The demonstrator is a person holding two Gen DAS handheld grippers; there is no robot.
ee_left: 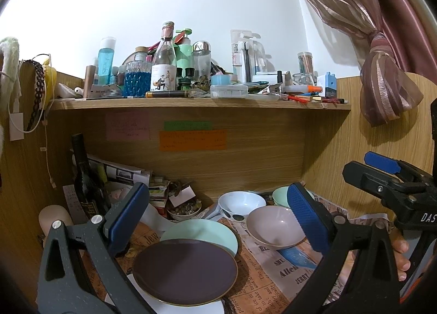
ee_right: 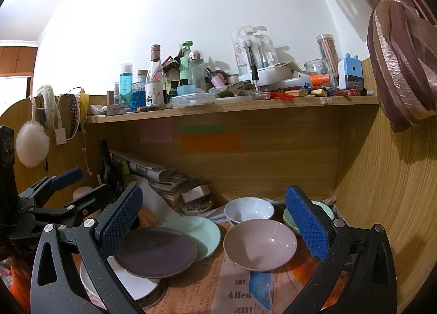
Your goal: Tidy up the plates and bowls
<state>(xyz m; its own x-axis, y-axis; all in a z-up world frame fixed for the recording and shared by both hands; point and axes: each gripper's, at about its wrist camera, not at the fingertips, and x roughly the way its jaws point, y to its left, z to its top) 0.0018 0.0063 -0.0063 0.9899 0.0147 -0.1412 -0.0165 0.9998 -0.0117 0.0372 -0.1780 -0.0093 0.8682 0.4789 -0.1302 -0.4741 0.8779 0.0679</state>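
Observation:
A dark purple plate (ee_left: 185, 270) overlaps a mint green plate (ee_left: 202, 232) and a white plate (ee_left: 169, 308) on the newspaper-covered desk; they show too in the right wrist view: purple (ee_right: 155, 251), mint (ee_right: 196, 232), white (ee_right: 136, 284). To the right stand a pink bowl (ee_left: 275, 226) (ee_right: 259, 243), a white bowl (ee_left: 241, 202) (ee_right: 248, 209) and a mint bowl (ee_left: 280, 195) (ee_right: 325, 209). My left gripper (ee_left: 218, 218) is open and empty above the plates. My right gripper (ee_right: 215, 221) is open and empty above the bowls.
A dark wine bottle (ee_left: 84, 177), stacked papers (ee_left: 123, 172) and a small dish of trinkets (ee_left: 184, 209) crowd the desk's back left. A cluttered shelf (ee_left: 202, 102) hangs overhead. Wooden side walls close both sides; a curtain (ee_left: 382, 73) hangs right.

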